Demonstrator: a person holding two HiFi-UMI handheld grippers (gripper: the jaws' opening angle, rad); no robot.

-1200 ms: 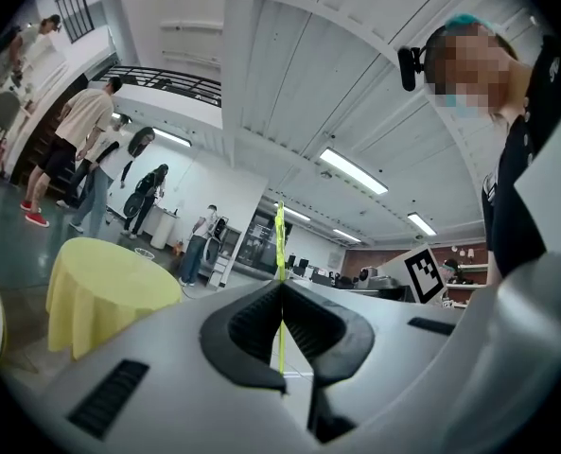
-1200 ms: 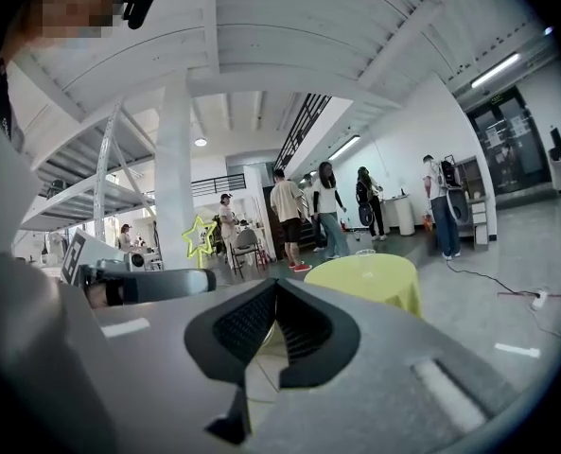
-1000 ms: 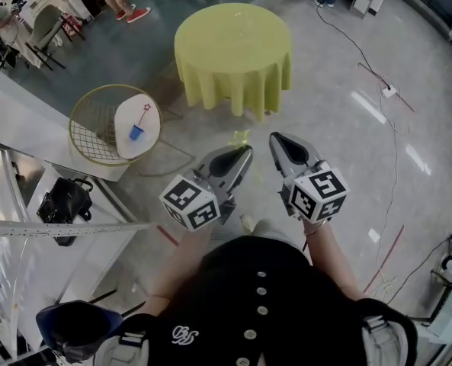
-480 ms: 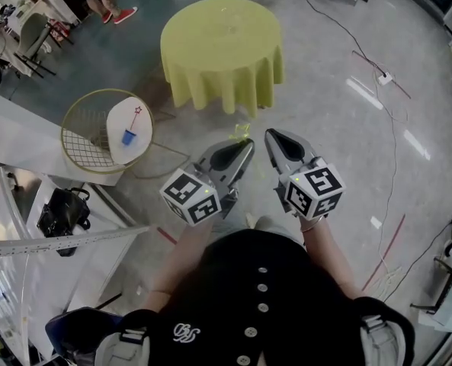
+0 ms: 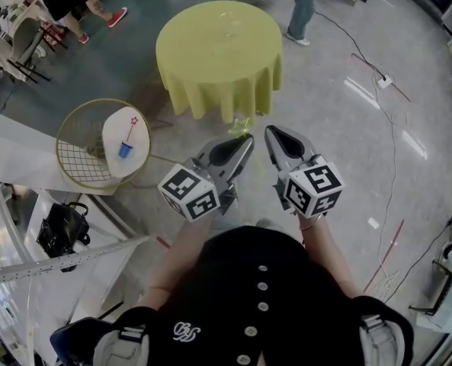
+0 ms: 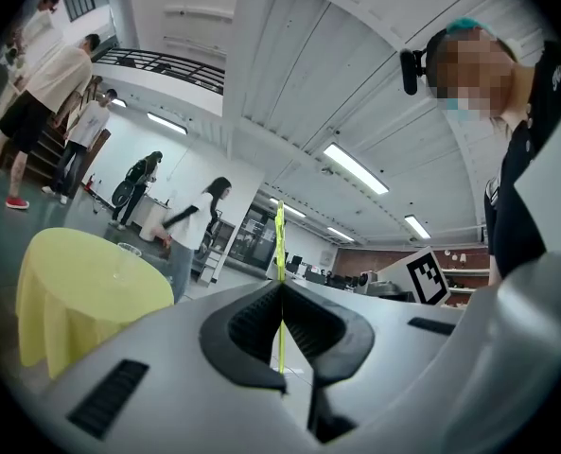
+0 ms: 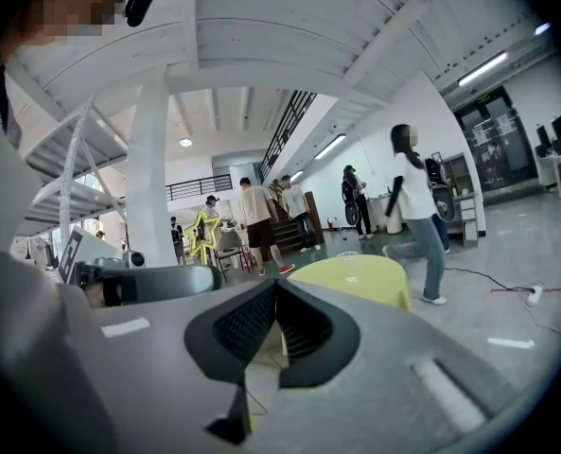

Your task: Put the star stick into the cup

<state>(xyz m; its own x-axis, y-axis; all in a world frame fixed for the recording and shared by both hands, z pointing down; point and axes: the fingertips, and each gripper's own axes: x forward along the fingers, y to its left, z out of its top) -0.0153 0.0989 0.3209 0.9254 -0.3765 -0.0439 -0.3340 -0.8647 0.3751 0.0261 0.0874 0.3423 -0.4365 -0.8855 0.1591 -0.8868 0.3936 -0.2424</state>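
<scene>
My left claw [image 6: 280, 288] is clamped tight on the star stick [image 6: 280, 244]. Its thin yellow-green shaft stands upright in the seam where the two pads meet, and it runs above and below them. From the head view the star end pokes out just past the jaw tips, over the floor [image 5: 340, 128]. My right claw [image 7: 275, 288] is beside the left one, level with it and a little apart. Its jaws are pressed together with nothing between them. Both claws point towards the yellow table [image 5: 218, 59], a round table with a cloth hanging down its sides. A clear cup [image 6: 126, 252] stands on that tabletop, well apart from the stick. A person [image 5: 298, 6] is walking past the far side of the table. Off to my left is a wire basket stand [image 5: 77, 155] with a small white top [image 5: 119, 128]. A blue cup [image 5: 125, 150] sits on that top, and a red star stick [image 5: 132, 126] lies just beside it. Cables [image 5: 386, 90] trail across the floor to my right.
</scene>
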